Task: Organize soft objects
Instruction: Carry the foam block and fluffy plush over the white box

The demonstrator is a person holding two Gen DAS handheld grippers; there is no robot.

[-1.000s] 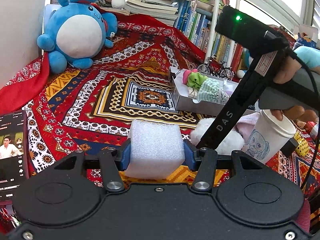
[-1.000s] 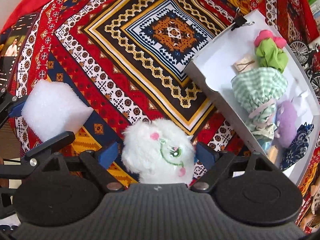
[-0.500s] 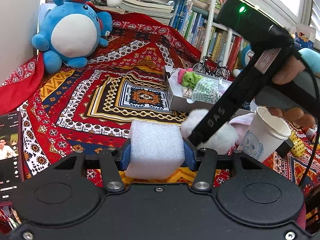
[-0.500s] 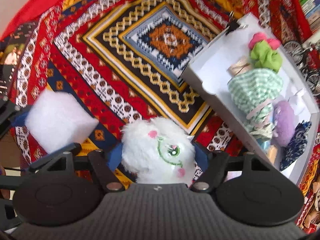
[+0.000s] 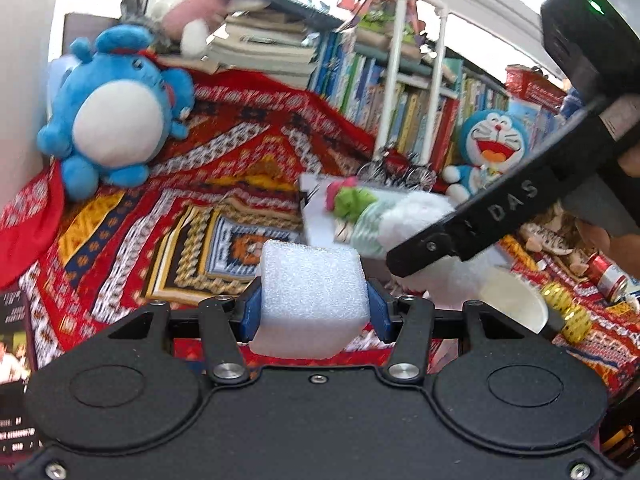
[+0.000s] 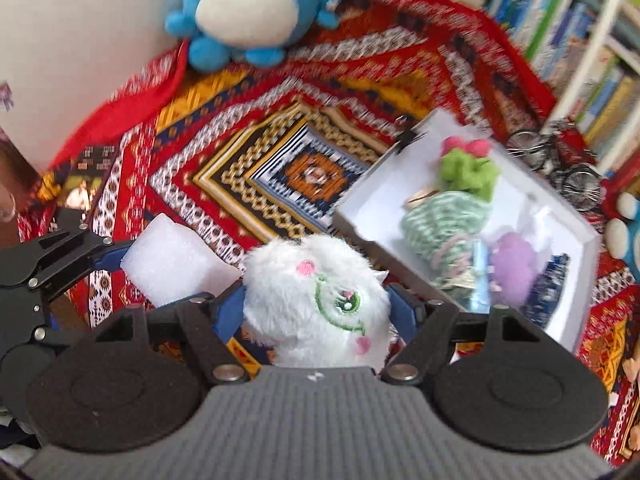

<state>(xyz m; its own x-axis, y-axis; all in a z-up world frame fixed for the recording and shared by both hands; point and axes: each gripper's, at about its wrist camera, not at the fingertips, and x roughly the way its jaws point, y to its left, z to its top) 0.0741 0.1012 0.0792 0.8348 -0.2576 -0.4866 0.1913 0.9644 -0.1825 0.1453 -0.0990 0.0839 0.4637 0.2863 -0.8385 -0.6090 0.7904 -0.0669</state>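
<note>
My left gripper [image 5: 314, 306] is shut on a white foam block [image 5: 312, 292], held above the patterned red cloth [image 5: 168, 200]. In the right wrist view, my right gripper [image 6: 316, 304] is shut on a fluffy white plush [image 6: 308, 288] with green stitched features, lifted off the cloth. The plush hangs just left of a white box [image 6: 372, 204], which holds a green and pink toy [image 6: 468, 166], a checked green bundle [image 6: 440, 220] and a purple plush [image 6: 514, 268]. The foam block [image 6: 168, 264] sits left of the white plush.
A big blue plush [image 5: 116, 120] leans at the far left against the wall. A blue cat plush [image 5: 492, 144] and shelves of books [image 5: 360, 84] stand behind the box. A paper cup [image 5: 516, 300], a can and gold trinkets lie to the right. A phone [image 5: 12, 344] lies at the left.
The right gripper's fingers have closed onto the white plush and lifted it up towards the box. The left gripper has risen a little with the foam block.
</note>
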